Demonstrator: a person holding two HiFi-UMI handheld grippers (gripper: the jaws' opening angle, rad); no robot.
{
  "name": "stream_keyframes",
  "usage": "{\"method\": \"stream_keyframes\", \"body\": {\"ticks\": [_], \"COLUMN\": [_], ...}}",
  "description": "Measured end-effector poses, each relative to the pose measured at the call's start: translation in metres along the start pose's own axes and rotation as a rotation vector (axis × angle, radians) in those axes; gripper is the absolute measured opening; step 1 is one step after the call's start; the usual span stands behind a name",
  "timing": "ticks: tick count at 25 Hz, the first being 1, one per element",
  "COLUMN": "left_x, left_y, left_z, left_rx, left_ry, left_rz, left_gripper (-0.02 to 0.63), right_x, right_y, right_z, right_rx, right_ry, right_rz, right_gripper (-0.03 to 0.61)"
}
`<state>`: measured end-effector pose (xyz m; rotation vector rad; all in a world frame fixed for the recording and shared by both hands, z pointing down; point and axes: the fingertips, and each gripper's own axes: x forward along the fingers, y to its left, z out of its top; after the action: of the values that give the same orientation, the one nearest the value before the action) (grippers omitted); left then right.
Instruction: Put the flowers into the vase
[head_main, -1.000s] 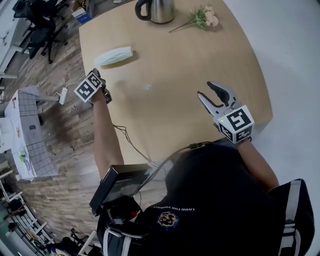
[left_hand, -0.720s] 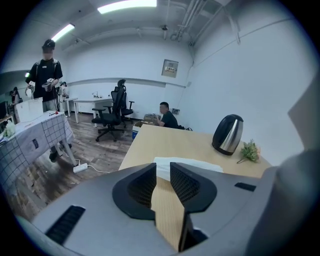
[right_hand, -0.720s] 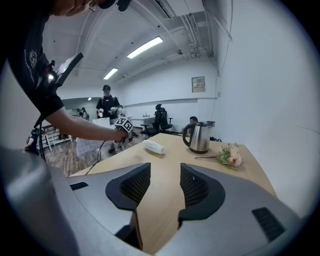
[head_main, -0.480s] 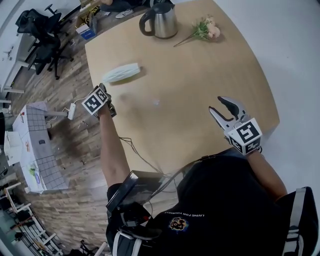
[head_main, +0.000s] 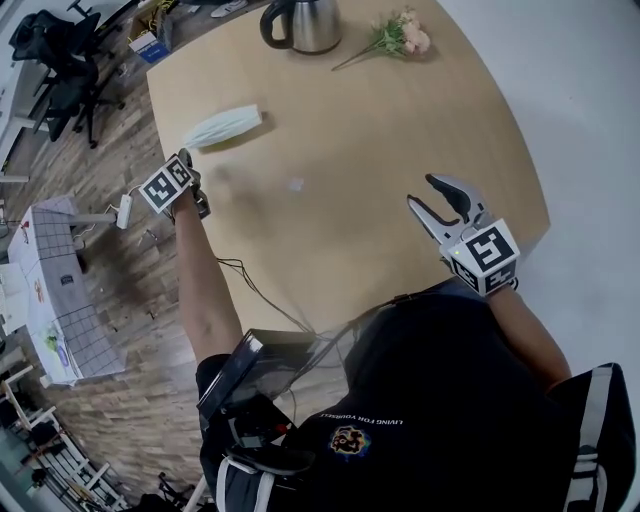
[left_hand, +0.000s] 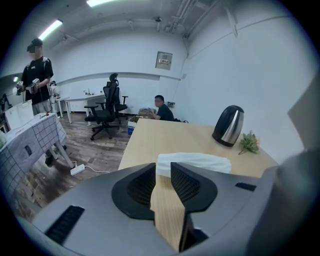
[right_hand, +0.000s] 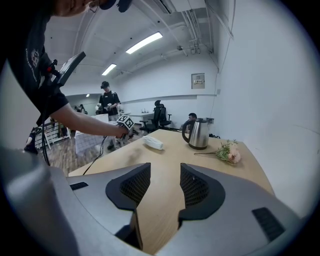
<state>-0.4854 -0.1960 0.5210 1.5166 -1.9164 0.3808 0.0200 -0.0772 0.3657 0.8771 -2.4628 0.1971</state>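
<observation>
A person is leaning over a pale wooden table (head_main: 380, 150), holding a two-jaw gripper in each hand. The left gripper (left_hand: 163, 168) is hovering over the table's left edge. Its jaws have just been opening and are standing a narrow way apart, with nothing but bare tabletop showing between them. Just beyond its tips, a white folded bundle (head_main: 222, 127) is lying flat on the wood. The right gripper (head_main: 425, 193) is hanging above the table's near right part, pointing at a downward slant. Its jaws are standing wider apart and are gripping nothing.

The flowers (head_main: 395, 38), a small bunch of pink blooms with green leaves and a thin stem, are lying on their side at the far end of the table, well apart from both grippers. A metal kettle (head_main: 305, 20) with a dark handle is standing upright just beside them, on their left as seen from the head. A tiny pale scrap (head_main: 296, 184) is resting near the table's middle. Beyond the table, another person (left_hand: 161, 108) is sitting near some office chairs (left_hand: 107, 107).
</observation>
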Motion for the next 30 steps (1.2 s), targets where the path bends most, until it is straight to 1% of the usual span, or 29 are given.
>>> {"method": "stream_keyframes", "body": {"ticks": [3, 7, 10, 13, 18, 19, 23, 30], "left_x": [0.003, 0.008, 0.012, 0.016, 0.019, 0.020, 0.021, 0.027], "left_y": [0.002, 0.004, 0.008, 0.011, 0.003, 0.003, 0.004, 0.006], "left_z": [0.000, 0.002, 0.000, -0.005, -0.003, -0.002, 0.002, 0.000], "left_rx": [0.003, -0.015, -0.057, -0.113, -0.132, -0.152, -0.299, -0.403], "left_ry": [0.009, 0.011, 0.026, 0.063, 0.074, 0.073, 0.065, 0.066], "left_rz": [-0.008, -0.008, 0.003, 0.019, 0.010, 0.004, -0.034, 0.040], "left_gripper": [0.098, 0.098, 0.098, 0.098, 0.098, 0.099, 0.137, 0.153], "right_x": [0.002, 0.006, 0.009, 0.013, 0.016, 0.016, 0.017, 0.019], "right_y": [0.002, 0.004, 0.004, 0.005, 0.007, 0.007, 0.007, 0.004], "right_z": [0.000, -0.002, -0.003, -0.001, 0.001, 0.002, 0.001, -0.002], "right_rx": [-0.001, 0.000, 0.003, -0.002, -0.006, -0.006, -0.003, 0.007], "right_ry": [0.007, 0.019, 0.027, 0.033, 0.034, 0.034, 0.033, 0.025], "right_rz": [0.006, 0.007, 0.008, 0.012, 0.019, 0.020, 0.022, 0.020], "right_gripper": [0.163, 0.163, 0.163, 0.163, 0.163, 0.163, 0.163, 0.163]}}
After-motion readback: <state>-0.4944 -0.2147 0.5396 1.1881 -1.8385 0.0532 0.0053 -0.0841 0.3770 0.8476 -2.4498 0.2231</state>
